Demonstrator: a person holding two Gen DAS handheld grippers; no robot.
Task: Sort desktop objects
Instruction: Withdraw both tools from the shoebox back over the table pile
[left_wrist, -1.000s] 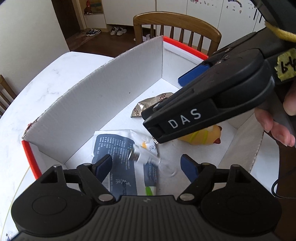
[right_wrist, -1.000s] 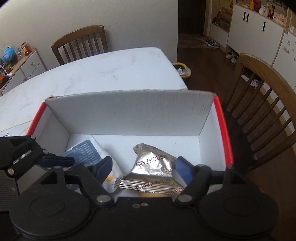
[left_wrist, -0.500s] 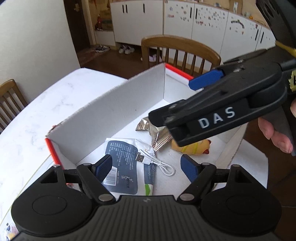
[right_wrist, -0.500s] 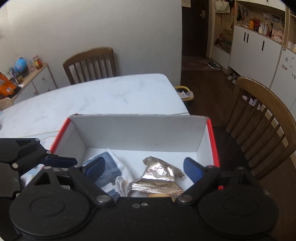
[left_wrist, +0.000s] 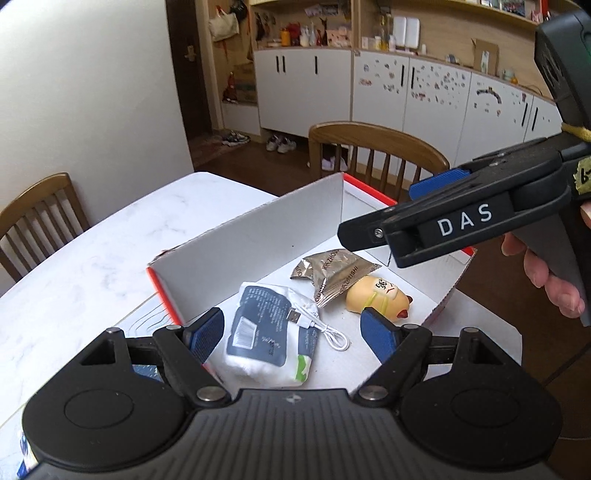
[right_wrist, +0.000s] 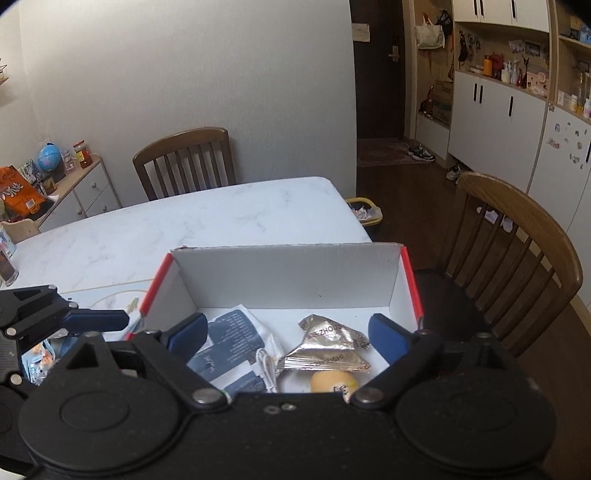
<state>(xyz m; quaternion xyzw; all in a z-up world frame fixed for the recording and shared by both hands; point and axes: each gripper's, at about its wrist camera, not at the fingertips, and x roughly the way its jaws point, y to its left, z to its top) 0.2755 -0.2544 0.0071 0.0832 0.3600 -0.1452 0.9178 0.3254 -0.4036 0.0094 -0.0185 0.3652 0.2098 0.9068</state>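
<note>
A white cardboard box (left_wrist: 258, 251) with red edges stands on the marble table. In it lie a blue-and-white pack (left_wrist: 258, 332), a white USB cable (left_wrist: 325, 328) partly across that pack, a silver snack packet (left_wrist: 332, 273) and a yellow toy (left_wrist: 373, 295). My left gripper (left_wrist: 291, 328) hovers open above the box's near end, holding nothing. My right gripper (right_wrist: 288, 326) hangs above the box (right_wrist: 288, 277), over the silver packet (right_wrist: 328, 347). Its jaws are opening and nothing is between them. The pack (right_wrist: 229, 339), cable (right_wrist: 266, 365) and toy (right_wrist: 332, 382) show below it.
Wooden chairs stand beyond the box (left_wrist: 376, 147) and at the table's other sides (right_wrist: 184, 162). A colourful packet (right_wrist: 37, 358) and a jar (right_wrist: 7, 258) sit on the table left of the box. A waste bin (right_wrist: 364, 210) is on the floor.
Both grippers have risen and drawn back from the box. The cable, blurred near the left fingers before, now lies still on the pack. The right jaws have spread wider.
</note>
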